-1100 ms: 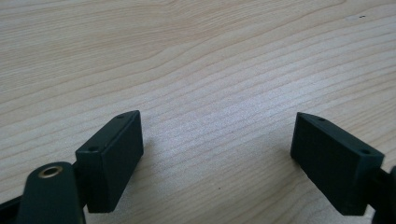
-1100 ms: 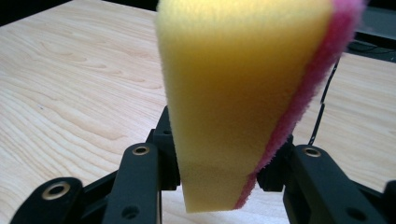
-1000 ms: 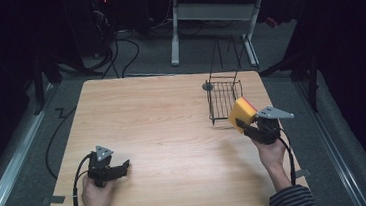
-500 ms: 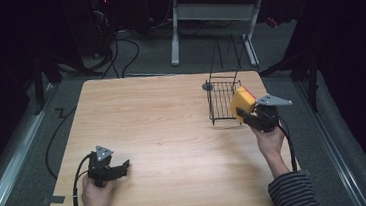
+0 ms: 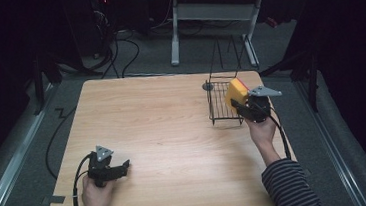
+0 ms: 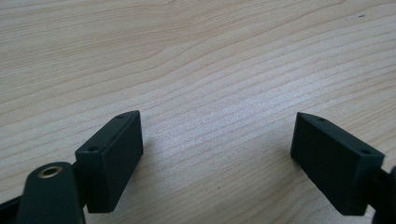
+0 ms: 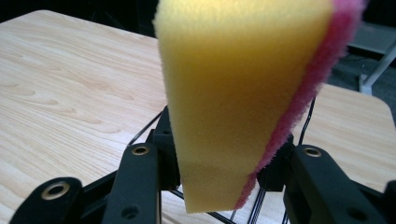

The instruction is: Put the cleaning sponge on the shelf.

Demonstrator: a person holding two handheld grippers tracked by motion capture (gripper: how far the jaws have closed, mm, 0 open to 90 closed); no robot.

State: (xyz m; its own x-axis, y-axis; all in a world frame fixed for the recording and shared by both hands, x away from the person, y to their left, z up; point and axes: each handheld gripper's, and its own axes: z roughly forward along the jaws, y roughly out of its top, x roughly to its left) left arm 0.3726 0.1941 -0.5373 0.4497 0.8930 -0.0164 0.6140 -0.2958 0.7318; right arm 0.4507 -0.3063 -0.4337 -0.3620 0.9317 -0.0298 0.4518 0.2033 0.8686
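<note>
The right tool [image 5: 238, 103] is clenched on a yellow sponge [image 5: 236, 93] — held upright over the wire basket [image 5: 220, 105]. The left tool [image 5: 119, 169] rests released on the table [image 5: 163, 135] — jaws apart.

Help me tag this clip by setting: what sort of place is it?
Likely a lab or workshop recording station: a bare wooden table on grey carpet, loose cables on the floor behind, a desk frame, dark surroundings.

Wooden table [image 5: 162, 120]; cables on floor [image 5: 121, 50].
</note>
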